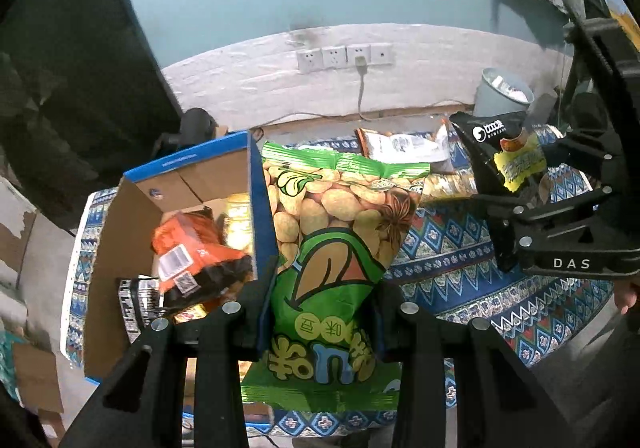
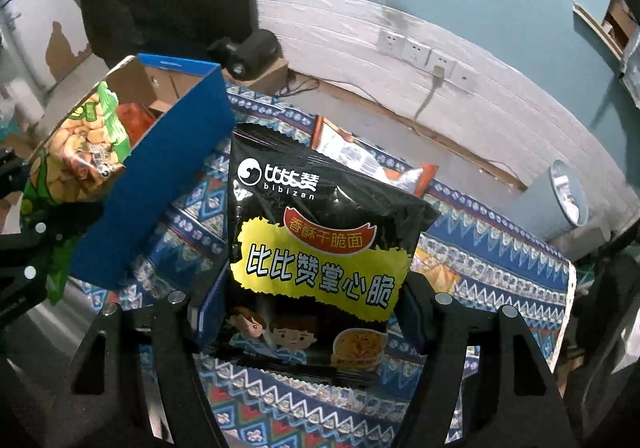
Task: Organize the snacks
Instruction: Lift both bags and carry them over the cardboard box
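My left gripper (image 1: 326,312) is shut on a green bag of broad beans (image 1: 340,232), held up just right of the blue cardboard box (image 1: 262,208). The box holds an orange snack bag (image 1: 192,248) and other packets. My right gripper (image 2: 310,312) is shut on a black and yellow bag of crispy noodles (image 2: 316,248), lifted above the patterned cloth. In the left wrist view the right gripper (image 1: 516,184) hangs at the right with the noodle bag (image 1: 504,152). The right wrist view shows the green bag (image 2: 80,152) at the left beside the box (image 2: 160,184).
A patterned blue cloth (image 1: 460,248) covers the table. More snack packets (image 1: 404,148) lie at its far side. A grey bin (image 1: 502,96) stands by the white wall with sockets (image 1: 344,58). A dark device (image 2: 252,52) sits behind the box.
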Motion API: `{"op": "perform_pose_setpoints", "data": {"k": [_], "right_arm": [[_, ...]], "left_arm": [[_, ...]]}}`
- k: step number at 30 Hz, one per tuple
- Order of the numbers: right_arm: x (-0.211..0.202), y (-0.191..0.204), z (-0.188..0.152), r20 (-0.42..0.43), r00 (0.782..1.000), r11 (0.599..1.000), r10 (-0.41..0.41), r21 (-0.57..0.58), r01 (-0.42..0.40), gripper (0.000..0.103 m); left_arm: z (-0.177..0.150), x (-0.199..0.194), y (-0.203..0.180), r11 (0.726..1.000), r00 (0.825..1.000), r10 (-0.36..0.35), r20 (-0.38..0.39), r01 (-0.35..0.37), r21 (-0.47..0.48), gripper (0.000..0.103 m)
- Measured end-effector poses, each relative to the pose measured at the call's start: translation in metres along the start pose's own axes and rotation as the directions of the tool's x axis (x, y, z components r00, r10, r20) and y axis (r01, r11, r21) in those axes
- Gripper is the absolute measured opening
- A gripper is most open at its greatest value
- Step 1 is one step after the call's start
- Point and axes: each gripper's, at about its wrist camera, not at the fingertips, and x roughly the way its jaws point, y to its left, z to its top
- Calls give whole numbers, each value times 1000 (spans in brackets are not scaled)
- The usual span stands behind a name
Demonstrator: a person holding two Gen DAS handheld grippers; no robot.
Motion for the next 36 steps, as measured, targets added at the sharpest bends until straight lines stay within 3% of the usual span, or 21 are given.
{"op": "perform_pose_setpoints", "data": {"k": [15,23,36], "right_arm": [[11,50,56,49,995,993,87,-83,-82,71],[26,94,91,58,990,978,129,-175,-118,71],[63,161,135,-5,979,947,204,-251,-199,71]], "left_arm": [[-7,-10,79,986,998,57,26,-53,-156,38],[-18,-7,131,960,996,87,13,-81,-268,38],[-29,4,194,909,988,150,-47,-156,-386,38]]}}
